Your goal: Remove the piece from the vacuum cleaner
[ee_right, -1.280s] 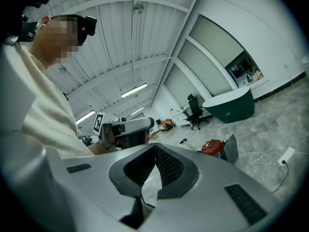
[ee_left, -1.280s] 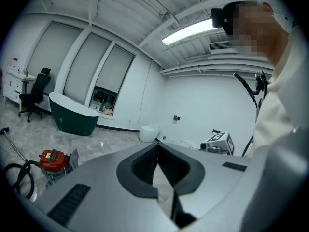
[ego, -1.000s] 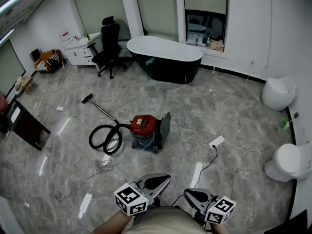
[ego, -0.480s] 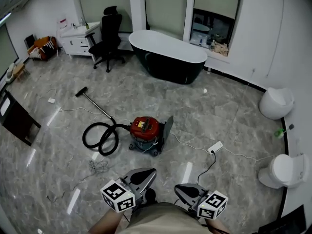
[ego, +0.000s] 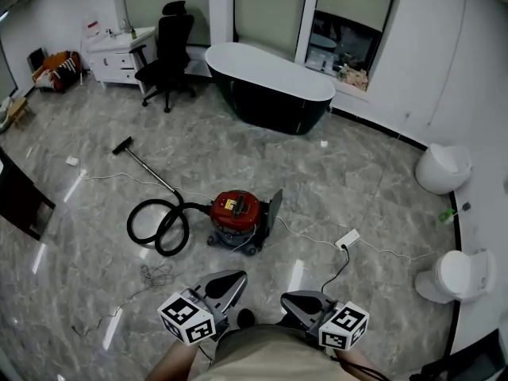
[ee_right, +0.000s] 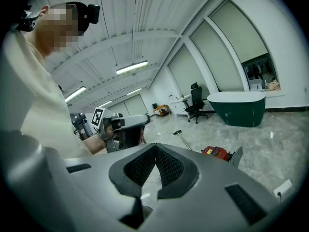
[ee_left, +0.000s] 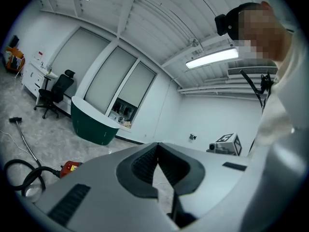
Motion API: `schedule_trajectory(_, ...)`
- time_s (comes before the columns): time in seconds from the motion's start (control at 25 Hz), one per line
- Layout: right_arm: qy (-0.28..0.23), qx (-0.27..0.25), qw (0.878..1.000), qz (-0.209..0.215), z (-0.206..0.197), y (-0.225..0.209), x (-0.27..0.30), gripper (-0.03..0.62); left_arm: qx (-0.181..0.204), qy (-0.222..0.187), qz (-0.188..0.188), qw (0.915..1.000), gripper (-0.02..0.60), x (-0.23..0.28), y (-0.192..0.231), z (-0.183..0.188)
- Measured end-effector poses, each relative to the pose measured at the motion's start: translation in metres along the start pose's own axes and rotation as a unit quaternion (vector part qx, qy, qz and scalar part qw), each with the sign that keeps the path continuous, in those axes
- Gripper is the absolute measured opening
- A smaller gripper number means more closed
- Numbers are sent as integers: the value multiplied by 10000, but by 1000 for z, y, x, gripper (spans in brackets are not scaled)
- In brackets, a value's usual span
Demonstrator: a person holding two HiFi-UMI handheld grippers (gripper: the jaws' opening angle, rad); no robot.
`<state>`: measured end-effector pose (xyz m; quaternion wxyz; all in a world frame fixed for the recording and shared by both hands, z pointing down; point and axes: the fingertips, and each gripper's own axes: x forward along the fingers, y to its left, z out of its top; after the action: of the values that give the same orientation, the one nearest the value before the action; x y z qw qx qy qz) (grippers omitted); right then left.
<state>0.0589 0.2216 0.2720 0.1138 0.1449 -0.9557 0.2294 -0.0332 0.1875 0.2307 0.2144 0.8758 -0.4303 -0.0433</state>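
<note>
A red canister vacuum cleaner [ego: 236, 210] stands on the marble floor in the middle of the head view, with a dark panel [ego: 272, 211] leaning at its right side. Its black hose [ego: 156, 225] coils to the left and a thin wand runs up-left to a floor brush [ego: 121, 145]. The vacuum cleaner [ee_right: 216, 152] also shows small in the right gripper view, and the vacuum cleaner [ee_left: 70, 167] in the left one. Both grippers are held close to the person's body, well short of the vacuum. My left gripper [ego: 232, 278] and right gripper [ego: 290, 301] are shut and hold nothing.
A dark bathtub [ego: 267, 86] stands at the back wall, an office chair [ego: 166, 55] and white cabinet [ego: 116, 50] to its left. A white power strip [ego: 347, 239] and cables lie right of the vacuum. Two white toilets [ego: 443, 167] line the right wall. Loose wire [ego: 156, 275] lies front left.
The head view has shifted: the room has slid rightward and down in the frame. Both grippers have drifted slightly left along the bottom edge. Nothing on the floor has moved.
</note>
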Motion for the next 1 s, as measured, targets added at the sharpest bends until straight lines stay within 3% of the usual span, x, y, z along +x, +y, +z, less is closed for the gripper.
schedule_trajectory(0.24, -220, 313, 9988, 303, 15, -2, 17, 3, -92, 179, 86, 9998, 3, -5, 11, -5)
schedule_trajectory(0.52, -126, 348, 9982, 479, 23, -25, 36, 3, -212, 330, 452, 9982, 3, 4, 42, 1)
schedule_trajectory(1.0, -410, 1440, 9860, 734, 39, -153, 27, 2, 71, 1203, 566, 9911, 3, 123, 62, 7)
